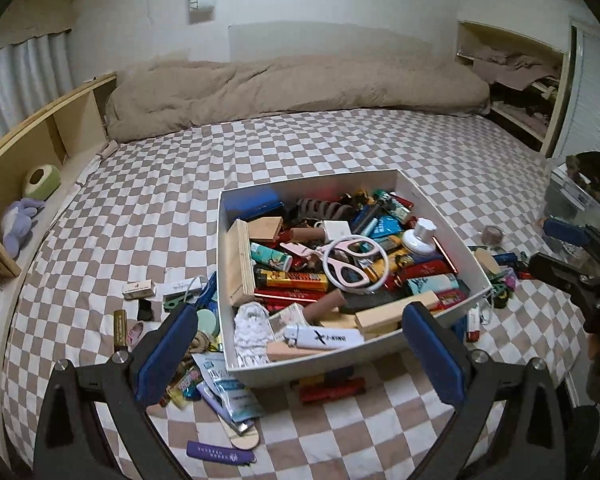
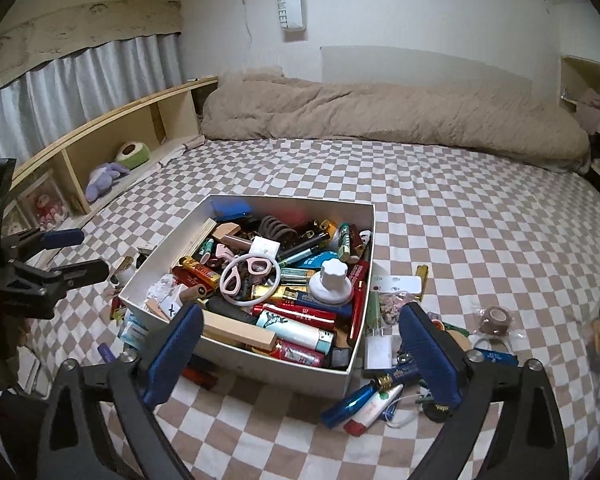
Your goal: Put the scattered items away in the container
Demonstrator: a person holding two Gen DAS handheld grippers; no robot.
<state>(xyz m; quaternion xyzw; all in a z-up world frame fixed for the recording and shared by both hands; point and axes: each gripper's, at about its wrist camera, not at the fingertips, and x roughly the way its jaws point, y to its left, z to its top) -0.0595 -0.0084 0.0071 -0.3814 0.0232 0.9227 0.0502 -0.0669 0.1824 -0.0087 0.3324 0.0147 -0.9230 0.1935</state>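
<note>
Both grippers' fingers (image 1: 168, 344) spread wide and empty, white container (image 2: 256, 364) brimful, pink scissors (image 2: 246, 276) flat, blades toward far-left corner.

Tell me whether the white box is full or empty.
Full: the white box is heaped to its rim with lighters, wooden blocks and pink scissors.

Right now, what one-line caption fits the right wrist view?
Open right gripper above a full white box on a checkered bed, loose items alongside.
</note>
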